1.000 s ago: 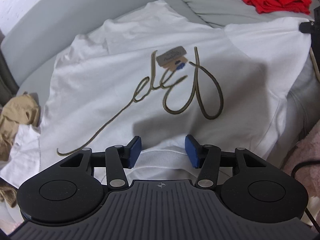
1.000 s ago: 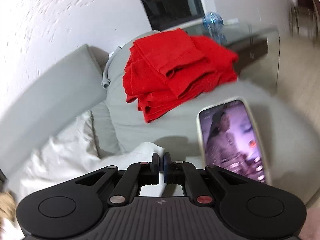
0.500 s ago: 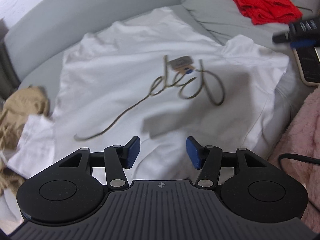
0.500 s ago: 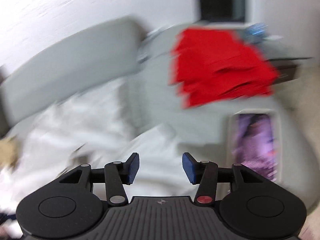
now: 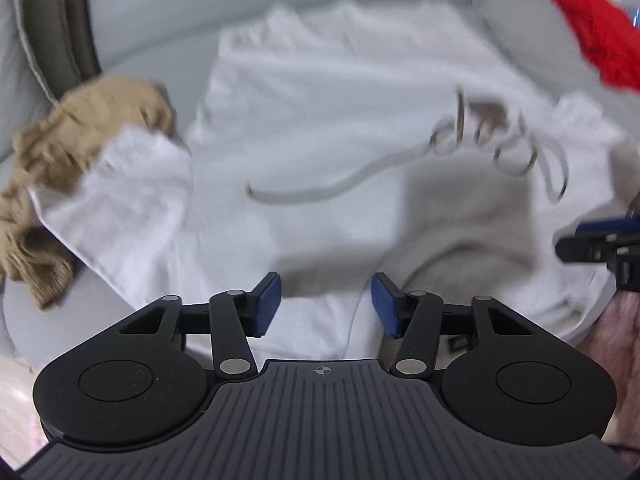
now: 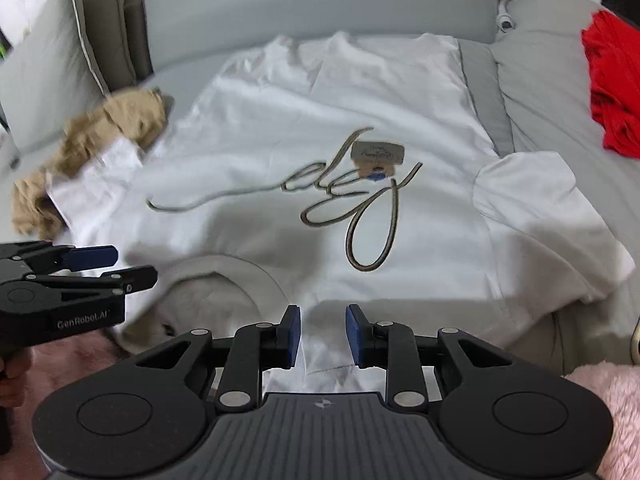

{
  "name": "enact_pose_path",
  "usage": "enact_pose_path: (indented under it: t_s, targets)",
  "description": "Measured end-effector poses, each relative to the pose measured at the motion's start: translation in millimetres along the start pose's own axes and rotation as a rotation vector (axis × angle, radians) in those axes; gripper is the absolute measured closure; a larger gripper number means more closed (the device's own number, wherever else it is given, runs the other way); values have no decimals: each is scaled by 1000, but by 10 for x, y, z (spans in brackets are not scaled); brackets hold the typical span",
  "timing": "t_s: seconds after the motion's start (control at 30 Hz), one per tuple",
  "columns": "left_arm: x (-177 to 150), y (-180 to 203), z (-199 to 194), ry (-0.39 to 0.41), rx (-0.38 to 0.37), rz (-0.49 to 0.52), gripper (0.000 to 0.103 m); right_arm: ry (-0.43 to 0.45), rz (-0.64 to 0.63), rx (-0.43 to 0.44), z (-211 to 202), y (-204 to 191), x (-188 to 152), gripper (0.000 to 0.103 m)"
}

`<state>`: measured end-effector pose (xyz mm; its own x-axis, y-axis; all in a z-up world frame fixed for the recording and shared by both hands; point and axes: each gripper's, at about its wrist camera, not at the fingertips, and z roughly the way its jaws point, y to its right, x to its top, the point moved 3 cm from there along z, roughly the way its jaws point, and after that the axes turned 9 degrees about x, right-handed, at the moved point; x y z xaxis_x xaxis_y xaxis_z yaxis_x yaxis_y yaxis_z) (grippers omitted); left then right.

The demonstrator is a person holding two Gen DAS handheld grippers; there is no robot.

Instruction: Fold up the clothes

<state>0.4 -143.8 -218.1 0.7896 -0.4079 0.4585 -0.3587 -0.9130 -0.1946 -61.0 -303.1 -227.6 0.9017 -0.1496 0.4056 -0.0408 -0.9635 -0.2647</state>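
A white T-shirt (image 6: 304,128) lies spread front-up over the grey sofa (image 6: 312,4), collar nearest the cameras, with a looping grey script (image 6: 352,208) across the chest and a brown hang tag (image 6: 378,152) on the lettering. Its sleeve at 3 o'clock is folded inward; the sleeve at 9 o'clock overlaps a crumpled tan garment (image 6: 120,116). Red clothes (image 6: 612,96) sit at 2 o'clock. The left gripper (image 5: 325,307) stands half open over the hem, holding nothing. The right gripper (image 6: 323,336), jaws just closing, grips nothing.

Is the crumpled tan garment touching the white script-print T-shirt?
Touching. The right wrist view shows the T-shirt's sleeve lying over the tan garment.
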Motion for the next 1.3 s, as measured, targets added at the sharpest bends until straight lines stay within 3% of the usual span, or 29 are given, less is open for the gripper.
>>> enact_pose_path:
  t_s: [0.17,0.3,0.53,0.67,0.73,0.9,1.0,1.1,1.3]
  targets:
    - [-69,-21,-39,-20,-12,-1,46,-45,-32,-40,-74,-70,-155,76]
    - [-42,-9,-107,-12,-8,-4,44,5,8,-5,-218,-45,-184,76]
    - [275,-75,-191,3,-59,-40,34,81,0,-17,-382,4,128,76]
    - [581,-178,-75,4,-58,-63,33,131,29,-15,-415,185,488,75]
    - [771,-270,23,10,-58,-73,33,164,38,-14,-418,304,699,70]
    - [1301,-529,335,60,-25,-109,33,260,0,-42,-325,581,1257,67]
    - [1790,-814,662,93,11,-173,33,302,-6,-68,-184,817,1653,66]
    - [2155,-1004,937,109,30,-219,33,347,41,-86,53,1164,2116,60]
    - [2978,-1298,1715,134,75,-253,33,406,180,-114,613,1856,2869,60]
